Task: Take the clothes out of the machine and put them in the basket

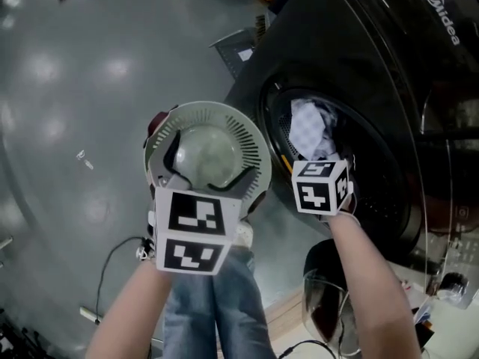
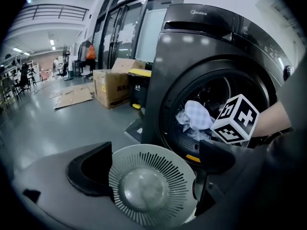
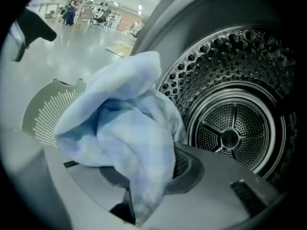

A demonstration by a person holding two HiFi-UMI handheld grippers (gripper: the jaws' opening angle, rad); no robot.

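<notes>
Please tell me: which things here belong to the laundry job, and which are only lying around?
For the job: pale checked cloth, held by the right gripper; washing machine; slotted basket.

Lying about: cardboard box; flat cardboard; floor cable.

Floor (image 1: pixel 75 88): grey, smooth, glossy, with pale blots of reflected lamp light.
Cable (image 1: pixel 112 256): thin, dark, lying loose on the floor.
Cardboard boxes (image 2: pixel 112 87): brown, standing on the floor just beside a black bin (image 2: pixel 138 87) with a yellow lid.
Cardboard sheet (image 2: pixel 72 97): flat on the floor, near the boxes.
Glass doors (image 2: pixel 127 32): tall, dark-framed, behind the boxes.
Balcony railing (image 2: pixel 57 11): upper level, far side.
Ceiling lamps (image 2: pixel 52 43): lit strips over a distant hall.
</notes>
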